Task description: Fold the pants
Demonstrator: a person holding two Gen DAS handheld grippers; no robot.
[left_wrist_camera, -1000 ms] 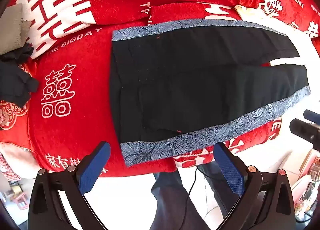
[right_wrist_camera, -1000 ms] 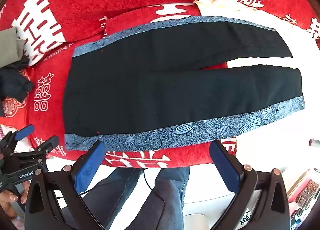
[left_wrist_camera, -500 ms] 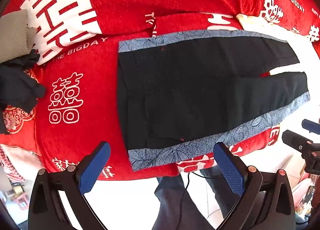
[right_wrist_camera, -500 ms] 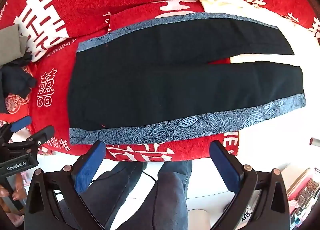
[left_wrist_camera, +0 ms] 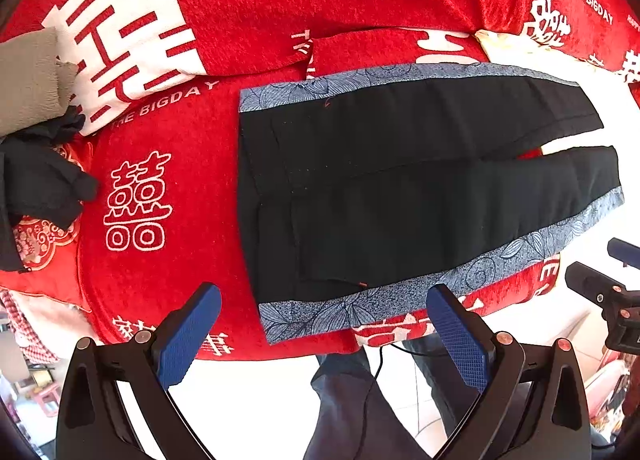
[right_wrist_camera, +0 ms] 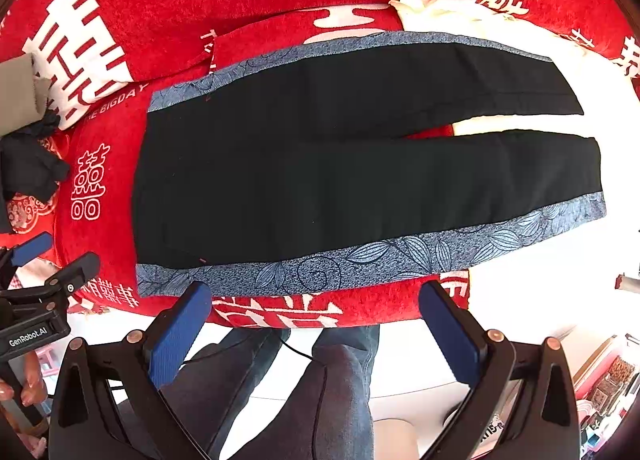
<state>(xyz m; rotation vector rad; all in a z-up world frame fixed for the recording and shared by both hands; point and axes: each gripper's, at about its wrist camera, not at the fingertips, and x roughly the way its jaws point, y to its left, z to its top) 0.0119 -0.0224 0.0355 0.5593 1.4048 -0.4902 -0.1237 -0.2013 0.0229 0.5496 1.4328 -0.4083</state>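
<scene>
Black gripper (left_wrist_camera: 322,334), blue ribbed pads (left_wrist_camera: 188,334)

The pants (left_wrist_camera: 400,196) (right_wrist_camera: 340,176) are black with a blue-grey leaf-patterned band running down each outer side seam. They lie spread flat and unfolded, waistband to the left and the 2 legs stretching to the right. The legs lie close together near the crotch and part into a narrow V toward the hems. The near patterned band runs along the front edge of the red surface. The far leg's hem reaches a pale cloth.
</scene>
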